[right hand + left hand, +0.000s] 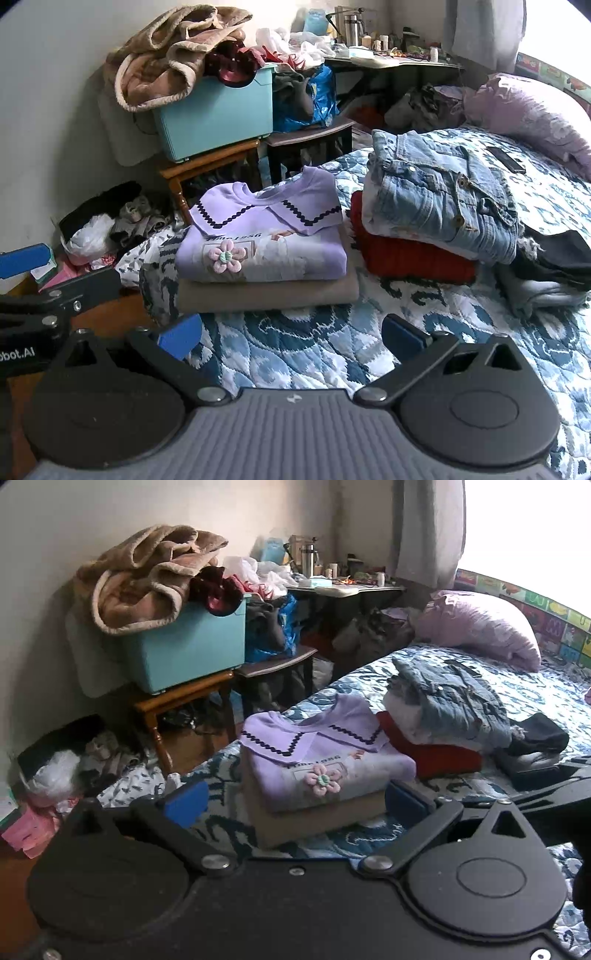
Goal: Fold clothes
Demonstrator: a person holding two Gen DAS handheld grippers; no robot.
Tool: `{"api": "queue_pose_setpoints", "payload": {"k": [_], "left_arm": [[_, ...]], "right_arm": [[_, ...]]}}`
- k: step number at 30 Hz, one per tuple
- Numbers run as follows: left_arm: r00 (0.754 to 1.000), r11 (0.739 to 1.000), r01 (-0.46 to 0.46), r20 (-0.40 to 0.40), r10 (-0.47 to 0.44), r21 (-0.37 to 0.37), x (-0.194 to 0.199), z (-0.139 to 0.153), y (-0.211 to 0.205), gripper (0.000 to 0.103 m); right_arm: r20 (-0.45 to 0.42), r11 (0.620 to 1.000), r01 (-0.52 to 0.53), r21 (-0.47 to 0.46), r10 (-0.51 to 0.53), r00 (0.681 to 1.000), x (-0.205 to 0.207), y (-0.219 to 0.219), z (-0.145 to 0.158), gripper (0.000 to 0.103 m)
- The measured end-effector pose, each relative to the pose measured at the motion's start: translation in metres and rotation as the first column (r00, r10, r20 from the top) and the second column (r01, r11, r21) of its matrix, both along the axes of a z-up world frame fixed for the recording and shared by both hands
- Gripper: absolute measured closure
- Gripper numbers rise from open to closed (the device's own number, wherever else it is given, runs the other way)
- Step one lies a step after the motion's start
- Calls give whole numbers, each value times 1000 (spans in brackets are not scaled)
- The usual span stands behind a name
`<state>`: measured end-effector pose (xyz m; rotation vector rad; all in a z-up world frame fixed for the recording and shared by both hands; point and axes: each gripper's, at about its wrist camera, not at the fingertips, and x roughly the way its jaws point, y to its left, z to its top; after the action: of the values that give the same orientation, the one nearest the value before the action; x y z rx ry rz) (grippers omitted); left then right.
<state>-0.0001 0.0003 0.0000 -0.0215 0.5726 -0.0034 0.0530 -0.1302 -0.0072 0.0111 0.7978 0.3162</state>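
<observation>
A folded lilac sweater (317,760) (262,240) with a pink flower lies on a folded tan garment (321,816) (269,293) on the blue patterned quilt (332,350). To its right, a folded denim jacket (454,698) (439,195) tops a white piece and a red knit (436,755) (410,254). Dark folded clothes (554,266) lie further right. My left gripper (295,805) is open and empty, its blue pads either side of the lilac stack. My right gripper (291,332) is open and empty over bare quilt in front of the stack.
A teal bin (192,650) heaped with a brown blanket stands on a wooden stool (181,701) left of the bed. A cluttered desk (347,587) is behind. A pink pillow (484,627) lies at the bed's head. Clutter covers the floor (55,775).
</observation>
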Motion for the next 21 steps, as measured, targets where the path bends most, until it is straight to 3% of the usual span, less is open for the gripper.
{"api": "queue_pose_setpoints", "payload": {"k": [7,9,21], "left_arm": [[999,999,30,-28,-31,-39,2,-4,3,0],[1000,1000,-6,-15,6,-6,0,0,2,0],[1000,1000,-10,-11,10,1,0,-9,-4,0]], "right_arm": [[10,1000,4,-24,-4,1000,-2,4,2,0],[6,1000,5,-19,-4,1000,0,5,2,0],[4,1000,7,-18,-7,1000,-3,2,1,0]]}}
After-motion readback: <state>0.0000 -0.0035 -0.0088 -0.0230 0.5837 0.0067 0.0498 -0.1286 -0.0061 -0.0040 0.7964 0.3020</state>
